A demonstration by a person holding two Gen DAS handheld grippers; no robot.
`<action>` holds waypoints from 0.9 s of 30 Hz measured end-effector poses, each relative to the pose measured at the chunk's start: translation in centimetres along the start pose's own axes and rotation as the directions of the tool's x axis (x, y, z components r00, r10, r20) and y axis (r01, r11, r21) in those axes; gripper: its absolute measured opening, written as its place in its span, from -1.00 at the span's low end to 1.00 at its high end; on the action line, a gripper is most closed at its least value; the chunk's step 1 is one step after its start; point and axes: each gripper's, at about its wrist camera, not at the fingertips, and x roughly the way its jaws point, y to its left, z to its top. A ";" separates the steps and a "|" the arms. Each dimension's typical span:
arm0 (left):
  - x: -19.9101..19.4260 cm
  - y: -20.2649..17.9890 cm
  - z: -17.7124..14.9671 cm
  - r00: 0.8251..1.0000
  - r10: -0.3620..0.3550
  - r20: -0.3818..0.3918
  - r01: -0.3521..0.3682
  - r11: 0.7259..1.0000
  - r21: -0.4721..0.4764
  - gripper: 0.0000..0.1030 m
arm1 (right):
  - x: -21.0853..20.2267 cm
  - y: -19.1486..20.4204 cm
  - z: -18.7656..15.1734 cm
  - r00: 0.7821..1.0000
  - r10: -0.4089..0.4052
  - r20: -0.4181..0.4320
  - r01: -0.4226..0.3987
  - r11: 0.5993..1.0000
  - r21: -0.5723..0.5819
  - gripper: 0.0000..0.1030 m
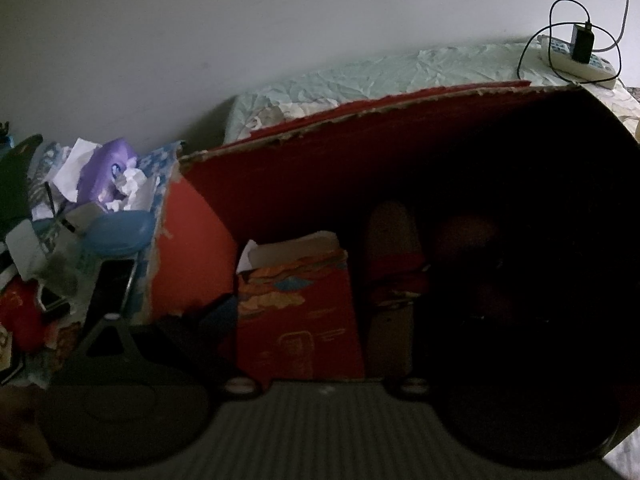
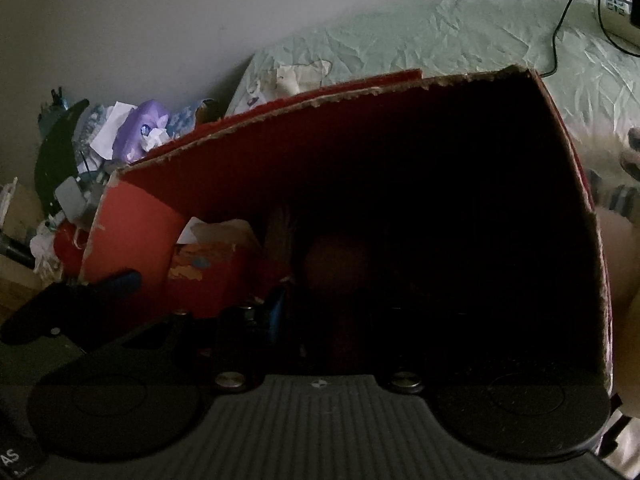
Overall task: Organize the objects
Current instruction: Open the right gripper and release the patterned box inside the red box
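Torn red cardboard box (image 1: pixel 304 168) sits on the bed, a small red printed carton (image 1: pixel 296 312) upright inside at its left wall. Carton looks light, crushable: pinch its flat sides (judgement). Left gripper (image 1: pixel 320 360), right gripper (image 2: pixel 320 360): jaw state indiscernible, too dark.

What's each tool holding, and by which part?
Cannot tell. Both tools point into the dark red cardboard box; their fingertips are lost in shadow, so no hold on anything shows.

Dim light falls on a plain pale wall (image 1: pixel 200 40) ahead, with a bed under a crumpled pale-green patterned sheet (image 2: pixel 440 32) ahead to the right.
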 end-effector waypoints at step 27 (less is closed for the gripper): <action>0.2 -0.3 0.2 0.998 0.049 -0.029 -0.049 0.999 0.006 0.83 | 0.4 -0.7 0.0 0.996 0.092 -0.014 -0.091 0.995 0.029 -0.33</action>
